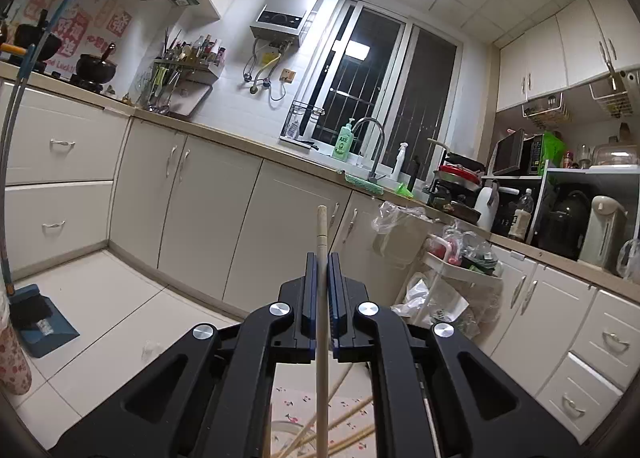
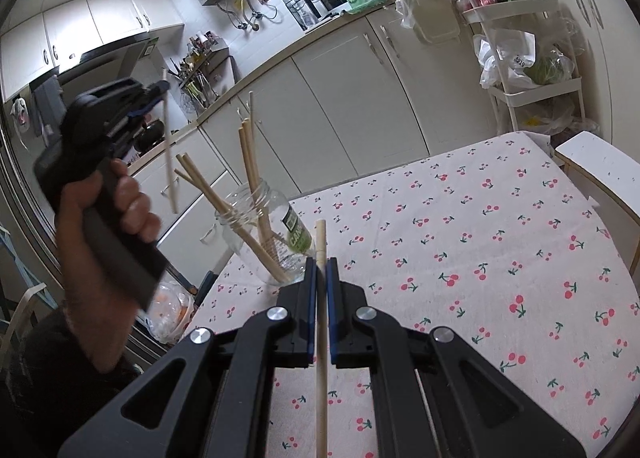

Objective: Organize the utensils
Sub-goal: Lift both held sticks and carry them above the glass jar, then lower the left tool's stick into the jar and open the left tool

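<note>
Holding one chopstick each: the right gripper (image 2: 321, 270) is clamped on a wooden chopstick (image 2: 321, 338) that runs up through the pads, over the cherry-print tablecloth (image 2: 480, 258). The left gripper (image 2: 154, 95), in the person's hand (image 2: 120, 209), pinches a second chopstick (image 2: 170, 161) hanging up and left of the glass jar (image 2: 260, 234).

In the jar I count about five chopsticks (image 2: 248, 161), leaning; exact number unclear where they overlap.

For a clean drop, I'd bring each stick upright over the jar mouth, lower the tip past the rim, then release. The jar looks light, so sideways knocks could tip it.
</note>
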Available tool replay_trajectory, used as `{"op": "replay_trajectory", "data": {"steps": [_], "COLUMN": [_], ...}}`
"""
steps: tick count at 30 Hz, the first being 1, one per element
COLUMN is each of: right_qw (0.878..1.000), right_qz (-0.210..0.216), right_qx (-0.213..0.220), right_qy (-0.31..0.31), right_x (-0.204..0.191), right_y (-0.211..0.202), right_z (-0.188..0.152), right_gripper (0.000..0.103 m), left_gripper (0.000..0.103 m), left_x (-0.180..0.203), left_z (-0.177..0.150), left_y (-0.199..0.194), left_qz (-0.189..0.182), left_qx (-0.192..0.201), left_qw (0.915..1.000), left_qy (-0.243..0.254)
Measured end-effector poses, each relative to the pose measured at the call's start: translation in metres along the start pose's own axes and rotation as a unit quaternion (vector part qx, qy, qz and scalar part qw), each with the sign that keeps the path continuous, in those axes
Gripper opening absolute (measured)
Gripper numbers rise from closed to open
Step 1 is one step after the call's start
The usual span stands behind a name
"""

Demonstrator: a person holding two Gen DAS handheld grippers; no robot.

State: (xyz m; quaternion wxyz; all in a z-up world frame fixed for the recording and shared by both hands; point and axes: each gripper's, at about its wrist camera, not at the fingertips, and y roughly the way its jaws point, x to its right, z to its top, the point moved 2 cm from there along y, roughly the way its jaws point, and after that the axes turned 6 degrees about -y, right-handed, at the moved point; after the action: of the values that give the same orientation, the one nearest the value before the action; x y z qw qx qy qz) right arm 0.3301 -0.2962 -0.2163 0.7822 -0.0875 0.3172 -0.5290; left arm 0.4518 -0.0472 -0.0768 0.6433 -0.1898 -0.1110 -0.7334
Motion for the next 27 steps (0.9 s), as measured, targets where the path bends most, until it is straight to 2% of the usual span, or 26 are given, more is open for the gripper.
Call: {"op": "replay_trajectory", "data": {"steps": [10, 18, 27], "right_qw": [1.000, 0.999, 0.999], "right_qz": [0.009, 0.012, 0.012], "right_qx": [-0.007, -0.012, -0.015], "right_qy": [0.023, 0.029, 0.029], "right_x": [0.009, 0.009, 0.009], "right_y": [0.009, 0.012, 0.015], "right_z": [0.000, -0.002, -0.003], "right_gripper": [0.006, 0.006, 0.006], "left_gripper": [0.005, 0.005, 0.005], "left_x": [0.002, -0.007, -0.009], "left_z": [-0.018, -0.032, -0.046], "left_y": [0.022, 0.028, 0.030], "left_qz": [0.015, 0.023, 0.030], "left_qx": [0.032, 0.019, 0.013], "left_qw": [0.9986, 0.9988, 0.9973], "left_qy": [0.039, 0.040, 0.066]}}
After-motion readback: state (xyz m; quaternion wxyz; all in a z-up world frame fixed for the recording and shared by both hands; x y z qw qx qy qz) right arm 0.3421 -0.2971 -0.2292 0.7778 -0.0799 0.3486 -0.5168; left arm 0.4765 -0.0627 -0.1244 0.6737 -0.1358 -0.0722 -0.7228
